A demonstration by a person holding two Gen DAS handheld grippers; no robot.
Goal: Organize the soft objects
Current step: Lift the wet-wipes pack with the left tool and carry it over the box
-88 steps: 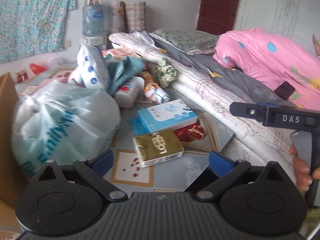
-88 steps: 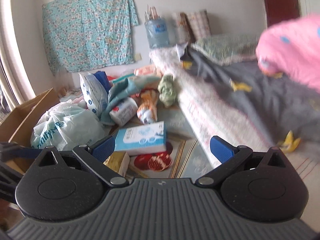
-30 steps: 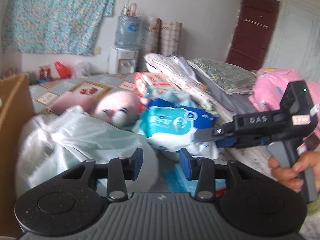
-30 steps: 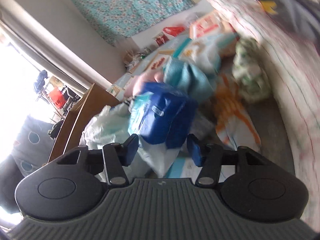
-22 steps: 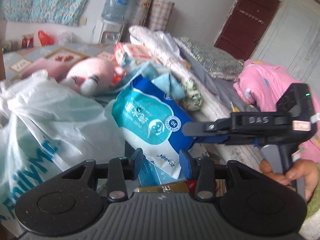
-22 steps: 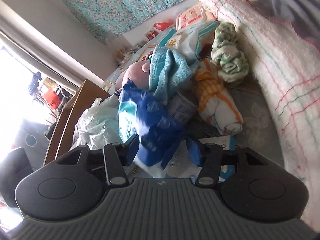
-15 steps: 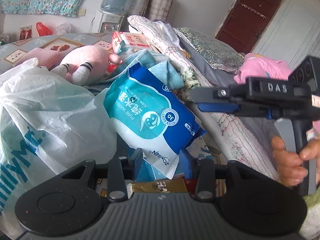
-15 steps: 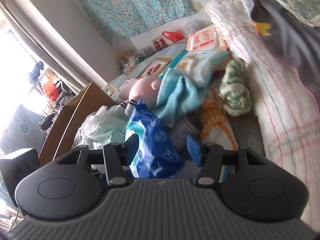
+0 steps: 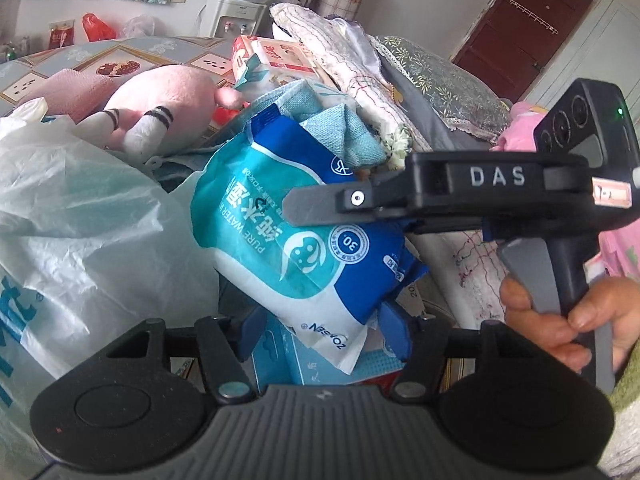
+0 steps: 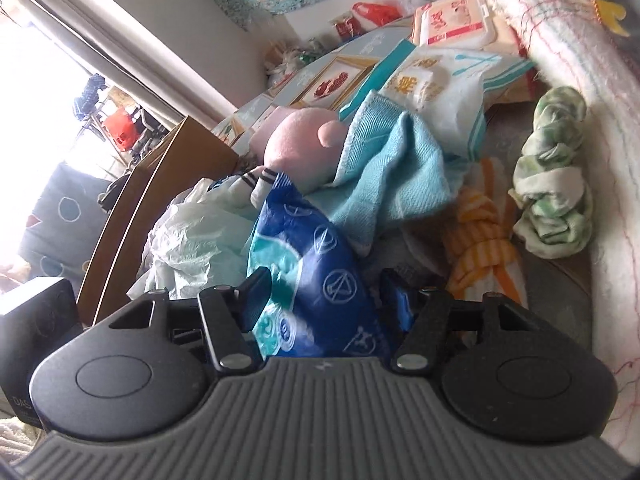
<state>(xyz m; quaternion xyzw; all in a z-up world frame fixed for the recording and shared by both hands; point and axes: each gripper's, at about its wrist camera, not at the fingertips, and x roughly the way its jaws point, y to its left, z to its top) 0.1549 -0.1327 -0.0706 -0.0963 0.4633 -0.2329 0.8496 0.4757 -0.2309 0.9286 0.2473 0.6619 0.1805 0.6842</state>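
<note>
Right then, you had the wet-wipe pack [image 9: 304, 236] held up over the clutter, between the white plastic bag [image 9: 80, 216] and the edge of the bed [image 9: 452, 92], with the pink plush toy [image 9: 168, 100] and the blue towel [image 10: 384, 176] just behind it. Your right gripper [image 10: 324, 300] was clamped on the pack's upper half, pads pressing both faces. Your left gripper [image 9: 326, 330] was opening; the pack's crimped bottom end sat between its jaws, but the pads looked clear of it. I'd judge this was the handover or release step: one hand letting go while the other carried the pack.

The pack's long axis ran on a slant, its crimped lower end pointing down toward the left gripper and its top leaning back toward the towel, printed face turned to the left camera.

Next, you would have needed to draw the left gripper clear without snagging the crimp, then carry the pack to its place; where that was, the views did not show.
</note>
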